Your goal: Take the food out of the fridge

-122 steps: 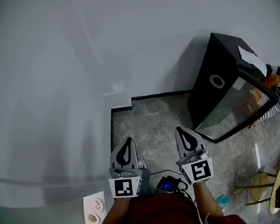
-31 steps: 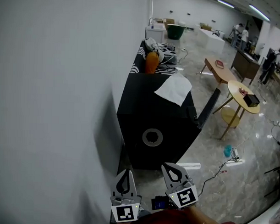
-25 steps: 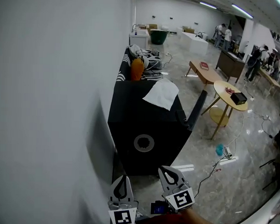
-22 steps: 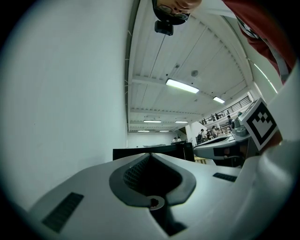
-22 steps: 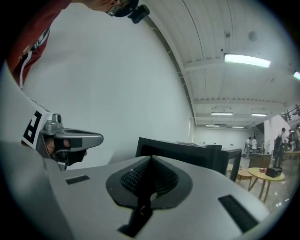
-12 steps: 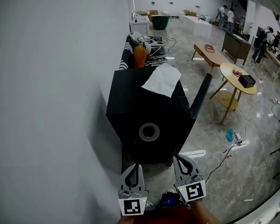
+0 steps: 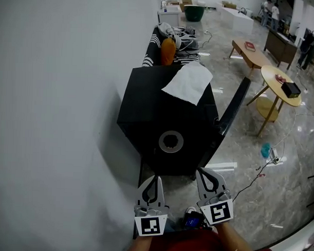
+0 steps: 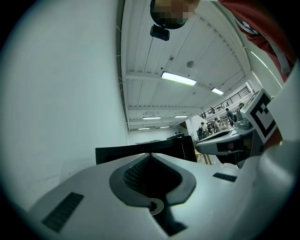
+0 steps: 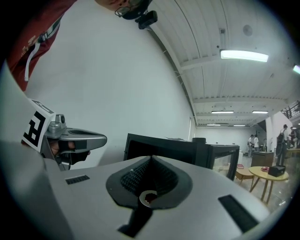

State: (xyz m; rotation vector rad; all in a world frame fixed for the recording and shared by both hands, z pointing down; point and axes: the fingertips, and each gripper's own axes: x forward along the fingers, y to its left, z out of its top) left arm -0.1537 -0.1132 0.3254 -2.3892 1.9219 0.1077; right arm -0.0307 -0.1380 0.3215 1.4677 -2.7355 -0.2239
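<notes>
The fridge [image 7: 165, 115] is a small black cabinet against the white wall. A round ring [image 7: 171, 142] marks the side facing me, and a white cloth [image 7: 189, 82] lies on top. Its glass door [image 7: 235, 107] stands ajar at the right, and the inside is hidden, so no food shows. My left gripper [image 7: 155, 179] and right gripper [image 7: 207, 173] are both shut and empty, side by side just short of the fridge's near side. The fridge [image 8: 140, 150] rises beyond the left gripper [image 8: 151, 155]. In the right gripper view, the right gripper [image 9: 151, 158] points at the fridge [image 9: 168, 145] and its door [image 9: 220, 159].
The white wall [image 7: 54, 119] runs close along the left. A white strip [image 7: 220, 167] and cables [image 7: 258, 175] lie on the floor right of the fridge. Farther off stand a round yellow table [image 7: 277, 80], a wooden bench [image 7: 252, 51] and a striped seat with an orange object [image 7: 168, 51].
The view has swung from the floor and wall round to the fridge's ringed side, which now looms nearer. Both grippers have moved toward it and stay shut.
</notes>
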